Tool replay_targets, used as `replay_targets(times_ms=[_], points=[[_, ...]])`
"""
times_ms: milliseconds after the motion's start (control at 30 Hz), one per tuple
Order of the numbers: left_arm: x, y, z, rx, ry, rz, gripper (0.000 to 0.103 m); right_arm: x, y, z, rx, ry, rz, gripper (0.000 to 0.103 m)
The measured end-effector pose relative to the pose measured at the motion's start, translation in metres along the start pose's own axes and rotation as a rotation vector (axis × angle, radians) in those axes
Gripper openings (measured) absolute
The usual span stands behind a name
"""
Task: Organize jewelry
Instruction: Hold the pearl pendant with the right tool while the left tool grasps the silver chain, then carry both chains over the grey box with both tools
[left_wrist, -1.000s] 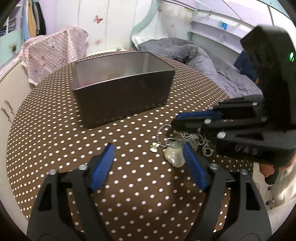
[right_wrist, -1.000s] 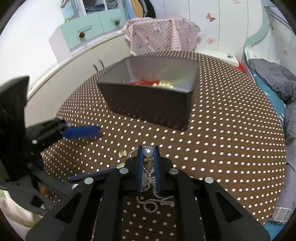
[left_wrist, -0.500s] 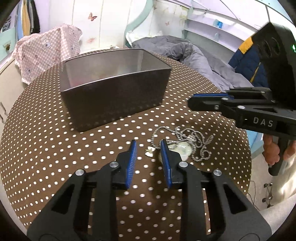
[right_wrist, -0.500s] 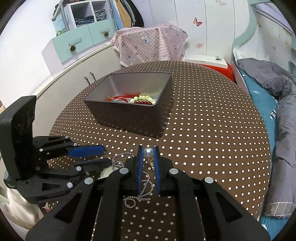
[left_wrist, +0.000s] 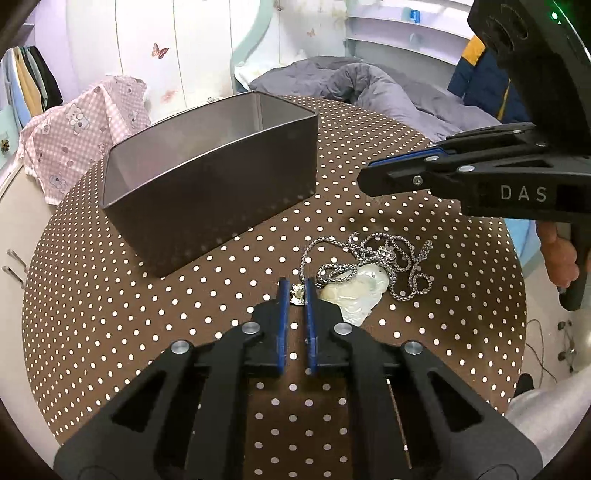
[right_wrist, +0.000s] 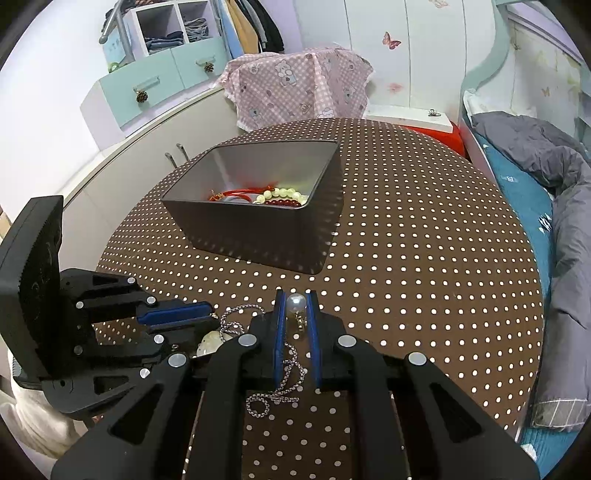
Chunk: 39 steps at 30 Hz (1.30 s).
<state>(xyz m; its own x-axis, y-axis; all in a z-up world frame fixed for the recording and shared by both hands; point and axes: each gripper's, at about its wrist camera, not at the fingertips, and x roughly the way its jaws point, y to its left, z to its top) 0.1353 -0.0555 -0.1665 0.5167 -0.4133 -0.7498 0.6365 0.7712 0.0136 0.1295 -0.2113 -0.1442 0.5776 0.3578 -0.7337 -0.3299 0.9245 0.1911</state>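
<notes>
We pinch a pearl earring (right_wrist: 296, 303) tight in our right hand-held gripper (right_wrist: 296, 314). Our left hand-held gripper (left_wrist: 294, 295) squeezes a tiny charm (left_wrist: 296, 293) on the tabletop (left_wrist: 110, 314), so both can go into the box (right_wrist: 255, 225).

Each camera sits just behind its own gripper, tilted down, close over the polka-dot bench (left_wrist: 110, 295); the left view faces the bed, the right the cabinets; both share the grey tin (left_wrist: 221, 184), the silver chain (left_wrist: 373, 258) and the other gripper.
</notes>
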Motion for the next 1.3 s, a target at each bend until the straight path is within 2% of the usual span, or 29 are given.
replay_targets(times_ms=[300, 467, 867, 1067, 1300], points=[[-0.008, 0.013, -0.009, -0.066, -0.015, -0.022, 0.008, -0.006, -0.003, 0.001, 0.006, -0.019, -0.012, 0.010], [-0.015, 0.024, -0.009, -0.104, -0.040, -0.011, 0.008, -0.008, -0.001, 0.003, -0.004, -0.028, -0.008, 0.010], [-0.043, 0.042, 0.022, -0.160, -0.177, 0.035, 0.008, -0.018, 0.010, 0.032, -0.051, -0.101, 0.005, 0.010], [-0.047, 0.054, 0.032, -0.186, -0.217, 0.044, 0.008, -0.015, 0.014, 0.045, -0.074, -0.117, 0.014, 0.010], [-0.041, 0.066, 0.040, -0.214, -0.226, 0.043, 0.008, -0.002, 0.015, 0.056, -0.082, -0.106, 0.027, 0.010]])
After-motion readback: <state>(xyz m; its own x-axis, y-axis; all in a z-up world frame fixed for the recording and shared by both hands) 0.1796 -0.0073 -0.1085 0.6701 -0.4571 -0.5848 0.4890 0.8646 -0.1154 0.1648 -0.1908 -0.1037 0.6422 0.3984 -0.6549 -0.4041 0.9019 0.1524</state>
